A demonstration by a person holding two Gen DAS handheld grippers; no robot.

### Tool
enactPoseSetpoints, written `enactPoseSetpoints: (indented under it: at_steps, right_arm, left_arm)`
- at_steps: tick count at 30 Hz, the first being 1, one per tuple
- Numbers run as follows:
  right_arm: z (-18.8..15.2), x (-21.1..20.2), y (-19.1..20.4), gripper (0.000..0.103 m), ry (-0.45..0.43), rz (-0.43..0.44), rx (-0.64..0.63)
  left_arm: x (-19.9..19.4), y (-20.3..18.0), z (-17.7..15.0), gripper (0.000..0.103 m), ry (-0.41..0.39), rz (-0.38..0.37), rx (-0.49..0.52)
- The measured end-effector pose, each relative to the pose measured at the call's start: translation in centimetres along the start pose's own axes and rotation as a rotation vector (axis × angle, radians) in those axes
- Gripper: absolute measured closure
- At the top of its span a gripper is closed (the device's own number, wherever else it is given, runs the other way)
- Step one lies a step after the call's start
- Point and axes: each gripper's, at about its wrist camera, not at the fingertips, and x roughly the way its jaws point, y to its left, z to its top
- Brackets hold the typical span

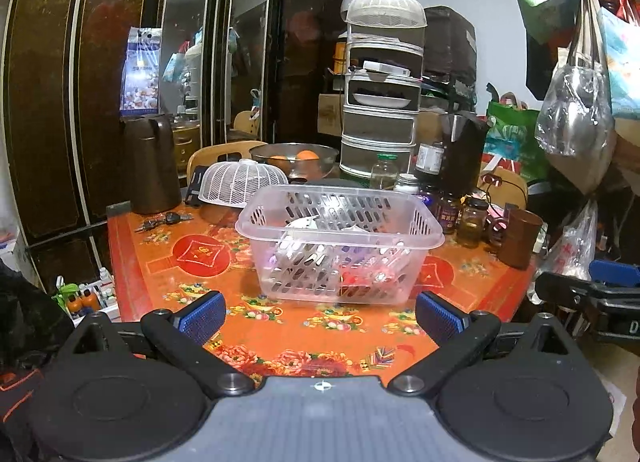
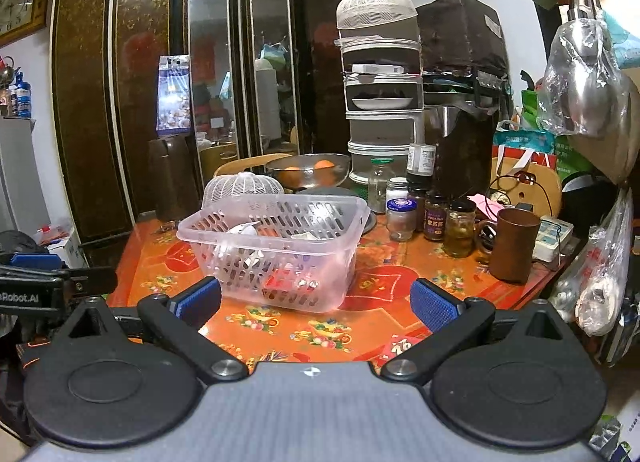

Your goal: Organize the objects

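Note:
A clear slotted plastic basket (image 1: 340, 222) (image 2: 276, 238) stands in the middle of the orange flowered table (image 1: 304, 326) (image 2: 384, 302). Several small items lie inside it, among them something white and something red; I cannot name them. My left gripper (image 1: 320, 316) hovers open above the table's near edge, just short of the basket, with nothing between its blue pads (image 1: 202, 316). My right gripper (image 2: 316, 302) is open too, held near the front edge to the basket's right. In the left wrist view the right gripper's side (image 1: 592, 294) shows at the right edge.
Behind the basket sit a white mesh food cover (image 1: 242, 182), a steel bowl with oranges (image 2: 308, 172), a dark jug (image 1: 150, 166) and keys (image 1: 160, 220). Several jars (image 2: 436, 218) and a brown mug (image 2: 516, 244) crowd the right side. A tiered food cover tower (image 2: 382, 102) stands at the back.

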Motion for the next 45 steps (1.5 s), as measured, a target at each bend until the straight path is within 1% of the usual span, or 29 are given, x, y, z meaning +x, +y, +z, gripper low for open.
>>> enactPoseSetpoints:
  at_steps: [7,17,23,31,45]
  right_arm:
    - [0.0,-0.2,-0.3,0.0,0.006,-0.009,0.007]
    - [-0.2,-0.2,0.6,0.0,0.015,0.017,-0.016]
    - [-0.4,0.1,0.5,0.0,0.031,0.008,-0.006]
    - [-0.3,-0.1,0.3,0.0,0.027,0.006,0.0]
    - [-0.5,0.1,0.2,0.0,0.044,0.009,0.004]
  left_arm:
    - [-0.4,-0.4,0.0,0.001,-0.003,-0.017,0.002]
    - [-0.3,-0.6,-0.1,0.001,-0.005,-0.004,0.001]
    - [-0.4,-0.7,-0.1,0.001,-0.006,-0.006,0.002]
    - [-0.5,-0.8,-0.2,0.001,-0.009,-0.014,0.0]
    - [-0.3,-1.1,-0.3,0.001,-0.005,-0.013,0.005]
